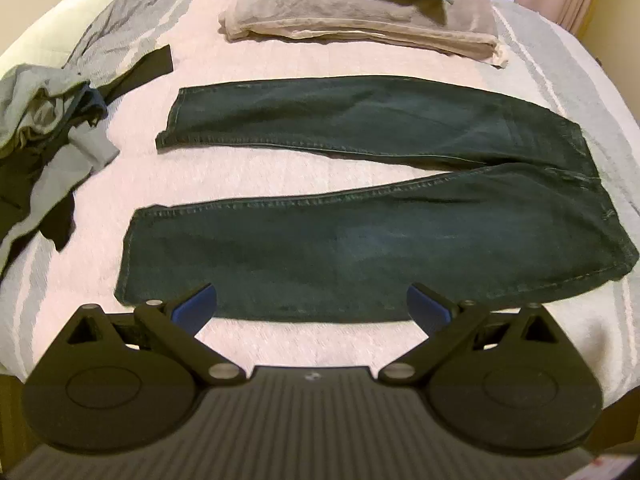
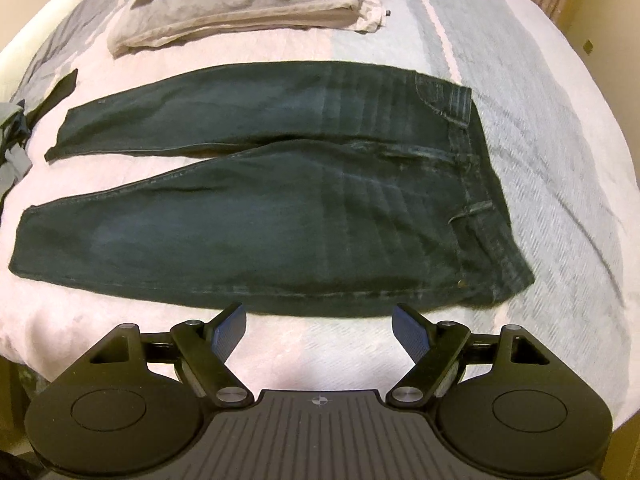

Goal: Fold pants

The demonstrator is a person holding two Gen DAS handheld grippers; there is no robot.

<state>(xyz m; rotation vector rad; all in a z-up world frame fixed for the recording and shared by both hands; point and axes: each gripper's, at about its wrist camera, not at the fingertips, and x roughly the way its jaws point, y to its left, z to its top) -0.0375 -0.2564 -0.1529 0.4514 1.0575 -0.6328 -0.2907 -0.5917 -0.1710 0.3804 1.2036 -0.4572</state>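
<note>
Flat, dark denim pants (image 1: 384, 200) (legs splayed) on bedspread (image 1: 280, 344)

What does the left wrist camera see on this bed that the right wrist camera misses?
Only the left wrist view shows the full heap of grey and black clothes beside the leg hems. Only the right wrist view shows the waistband with its belt loops, and more of the striped bedspread past it. Both show the dark jeans spread flat, the folded blanket and an open gripper, left and right.
</note>
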